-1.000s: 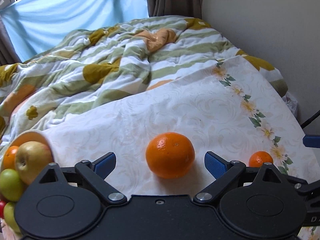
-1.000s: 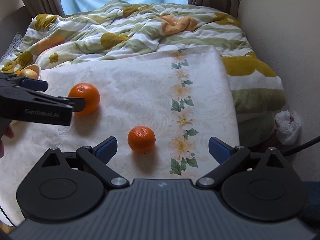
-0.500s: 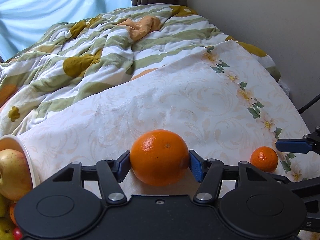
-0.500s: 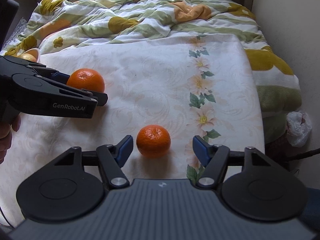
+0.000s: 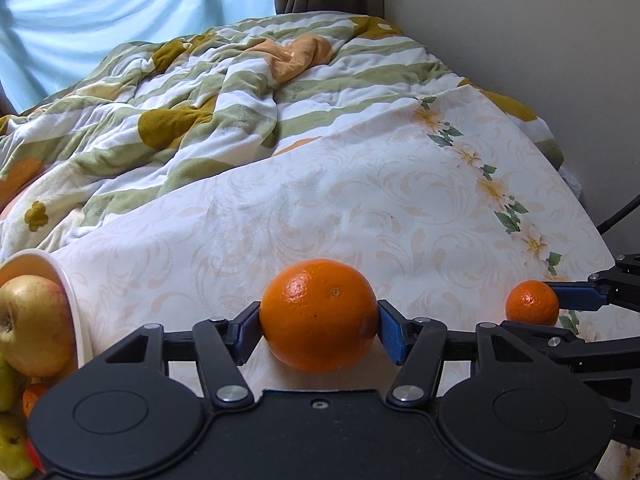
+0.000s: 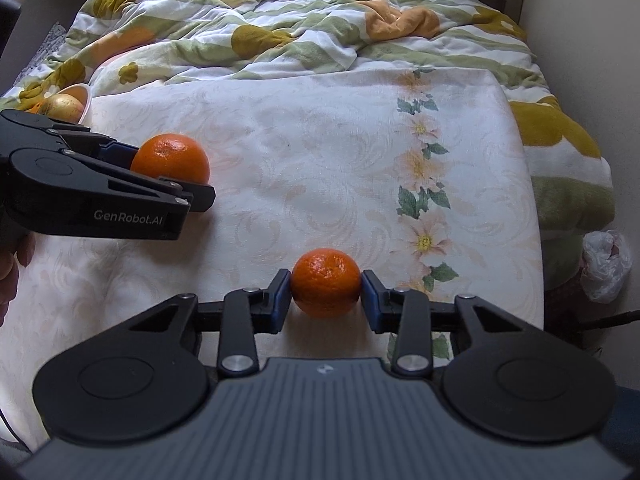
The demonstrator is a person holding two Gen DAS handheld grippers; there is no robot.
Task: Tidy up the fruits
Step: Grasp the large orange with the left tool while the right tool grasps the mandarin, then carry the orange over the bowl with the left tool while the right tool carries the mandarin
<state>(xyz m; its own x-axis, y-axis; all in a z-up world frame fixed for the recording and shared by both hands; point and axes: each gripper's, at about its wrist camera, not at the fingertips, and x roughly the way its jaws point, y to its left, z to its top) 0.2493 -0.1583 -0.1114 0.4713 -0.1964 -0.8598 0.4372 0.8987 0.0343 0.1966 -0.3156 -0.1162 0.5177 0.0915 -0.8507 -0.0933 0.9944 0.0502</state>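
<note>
My left gripper (image 5: 319, 330) has its blue pads pressed on both sides of the large orange (image 5: 319, 315), which sits on the floral cloth (image 5: 360, 208). My right gripper (image 6: 325, 294) has just been closing and its pads now clamp the small mandarin (image 6: 326, 281) on the same cloth. At the far left stands a white bowl (image 5: 74, 312) holding an apple (image 5: 34, 324), with a rumpled striped quilt (image 5: 200, 92) beyond the cloth.

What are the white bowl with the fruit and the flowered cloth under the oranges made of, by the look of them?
The bowl looks like glazed ceramic or hard plastic: a smooth, plain white wall with a thin rim; which one I cannot tell. The flowered cloth seems a soft woven fabric, matte, with a faint swirl pattern, printed flowers and gentle creases.
</note>
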